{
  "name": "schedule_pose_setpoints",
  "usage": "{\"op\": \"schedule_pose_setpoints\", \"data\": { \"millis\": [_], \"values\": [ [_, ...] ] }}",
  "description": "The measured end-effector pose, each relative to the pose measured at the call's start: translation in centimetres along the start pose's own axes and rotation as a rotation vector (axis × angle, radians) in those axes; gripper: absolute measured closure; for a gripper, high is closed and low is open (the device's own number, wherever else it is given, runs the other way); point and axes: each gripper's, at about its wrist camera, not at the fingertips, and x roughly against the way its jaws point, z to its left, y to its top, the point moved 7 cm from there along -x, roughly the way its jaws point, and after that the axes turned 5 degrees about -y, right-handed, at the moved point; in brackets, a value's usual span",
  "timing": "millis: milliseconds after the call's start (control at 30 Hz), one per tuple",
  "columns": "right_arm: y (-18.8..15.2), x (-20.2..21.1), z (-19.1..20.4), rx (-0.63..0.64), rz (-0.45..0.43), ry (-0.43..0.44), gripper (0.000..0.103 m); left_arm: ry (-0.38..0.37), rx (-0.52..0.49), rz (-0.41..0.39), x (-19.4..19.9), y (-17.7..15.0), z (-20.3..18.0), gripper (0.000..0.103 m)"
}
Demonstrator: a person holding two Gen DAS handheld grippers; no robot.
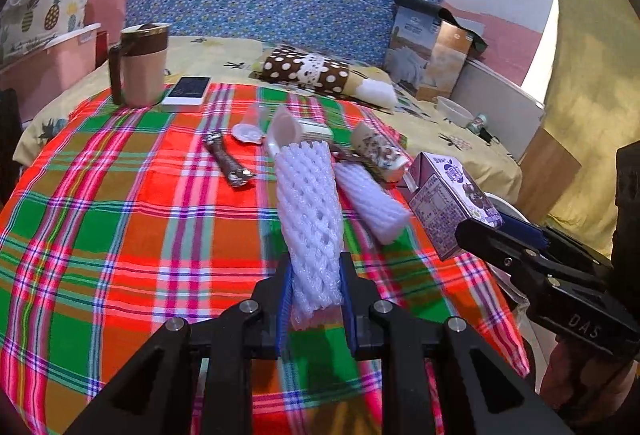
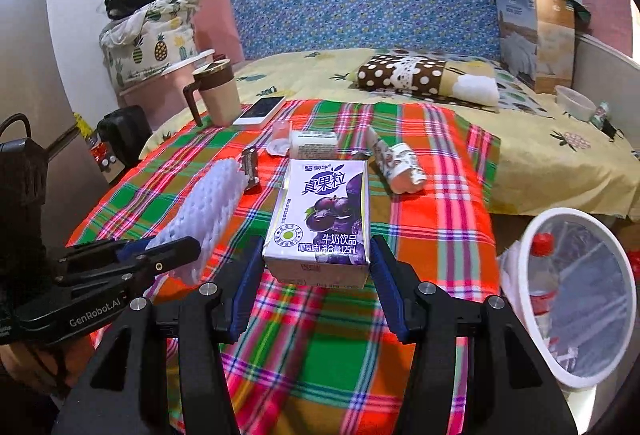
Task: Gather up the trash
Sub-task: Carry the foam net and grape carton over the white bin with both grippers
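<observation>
The purple drink carton [image 2: 320,219] is clamped at its near end between the wide-set jaws of the right gripper [image 2: 318,281] and looks lifted off the plaid tabletop [image 2: 328,351]. Just left of it, the left gripper [image 1: 316,305] has its jaws drawn narrow on the white foam fruit net [image 1: 310,219], squashing the soft mesh at its near end so the rest sticks up and away. Each piece is held by one end, probably so it can be dropped cleanly into a bin.

More trash lies further back on the cloth — a second foam net [image 1: 372,203], a dark snack wrapper [image 1: 228,159], a patterned paper tube [image 2: 400,165] and a small white bottle [image 2: 314,145]. The mug [image 1: 140,67] and phone [image 1: 187,91] at the far left are likely not rubbish.

Only the right wrist view shows the white bin [image 2: 536,351] off the tabletop's right edge, already holding a red-capped bottle [image 2: 542,275]; only the left wrist view shows the second net.
</observation>
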Motion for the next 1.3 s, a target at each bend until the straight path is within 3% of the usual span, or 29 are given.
{"op": "schedule_pose_setpoints", "data": {
  "millis": [600,1300],
  "values": [
    [-1.1,2.1,-6.1,-0.091,-0.028,-0.097,0.049,-0.088,-0.112,0.039,-2.6,0.2,-7.0,0.081],
    [-4.5,5.3,-16.2,-0.267,-0.019,-0.29,0.048,-0.253,-0.29,0.118,-8.5,-0.3,-19.0,0.081]
  ]
}}
